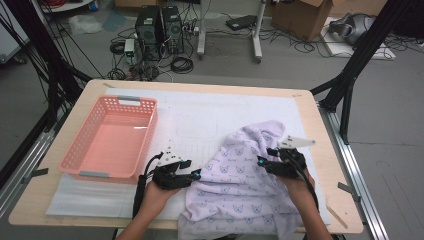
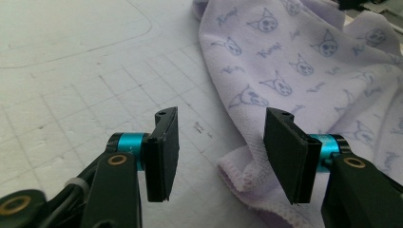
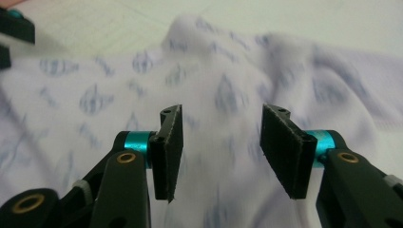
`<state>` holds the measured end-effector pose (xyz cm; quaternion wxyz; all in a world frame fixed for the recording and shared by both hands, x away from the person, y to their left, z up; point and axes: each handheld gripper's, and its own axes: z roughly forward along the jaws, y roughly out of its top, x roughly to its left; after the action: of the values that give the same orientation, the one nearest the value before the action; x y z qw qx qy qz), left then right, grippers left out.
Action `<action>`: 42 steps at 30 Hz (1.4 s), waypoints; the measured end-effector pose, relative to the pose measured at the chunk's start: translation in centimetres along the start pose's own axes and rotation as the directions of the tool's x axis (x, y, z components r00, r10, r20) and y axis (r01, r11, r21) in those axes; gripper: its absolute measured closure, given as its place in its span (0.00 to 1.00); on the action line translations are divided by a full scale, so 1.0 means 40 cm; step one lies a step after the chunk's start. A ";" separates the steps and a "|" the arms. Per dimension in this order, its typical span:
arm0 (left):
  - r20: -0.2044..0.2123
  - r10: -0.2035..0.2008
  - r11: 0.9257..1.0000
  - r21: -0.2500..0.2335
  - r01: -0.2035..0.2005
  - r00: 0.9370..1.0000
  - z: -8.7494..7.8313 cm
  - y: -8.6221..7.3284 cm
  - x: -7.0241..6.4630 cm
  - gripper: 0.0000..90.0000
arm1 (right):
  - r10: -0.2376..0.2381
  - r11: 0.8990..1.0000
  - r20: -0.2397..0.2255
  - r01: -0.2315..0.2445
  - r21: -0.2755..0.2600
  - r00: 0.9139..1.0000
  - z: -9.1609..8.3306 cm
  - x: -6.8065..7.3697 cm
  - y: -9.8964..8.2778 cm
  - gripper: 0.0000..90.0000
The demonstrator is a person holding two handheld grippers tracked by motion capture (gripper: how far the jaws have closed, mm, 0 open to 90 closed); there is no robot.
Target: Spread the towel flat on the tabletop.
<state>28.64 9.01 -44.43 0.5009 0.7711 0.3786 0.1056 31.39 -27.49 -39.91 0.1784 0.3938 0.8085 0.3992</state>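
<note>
Both grippers, left [image 1: 196, 174] and right [image 1: 263, 160], sit half-open over the lilac cloth [image 1: 240, 175], holding nothing; next up, probably regrip its edge.

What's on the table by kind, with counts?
Pink basket: 1
Lilac printed cloth: 1
White mat: 1
Grippers: 2, left gripper and right gripper, both with jaws open and nothing between them
Total: 5
</note>
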 end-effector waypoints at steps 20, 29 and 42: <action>-0.026 -0.041 0.999 -0.006 0.040 0.999 -0.010 -0.008 0.034 0.54 | -0.058 0.987 -0.031 0.062 0.151 0.998 0.233 0.036 0.141 0.90; -0.035 -0.052 0.999 -0.009 0.051 0.998 -0.012 -0.009 0.035 0.54 | -0.086 0.996 -0.023 0.086 0.006 0.996 0.070 0.026 0.091 0.90; -0.030 -0.065 0.998 -0.025 0.065 0.997 -0.015 -0.007 0.035 0.54 | -0.117 0.993 -0.024 0.117 -0.017 0.993 -0.047 0.020 -0.110 0.90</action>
<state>29.13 10.44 -44.69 0.5073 0.7506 0.4099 0.1058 27.56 -29.44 -42.19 0.1946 0.3395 0.8291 0.3993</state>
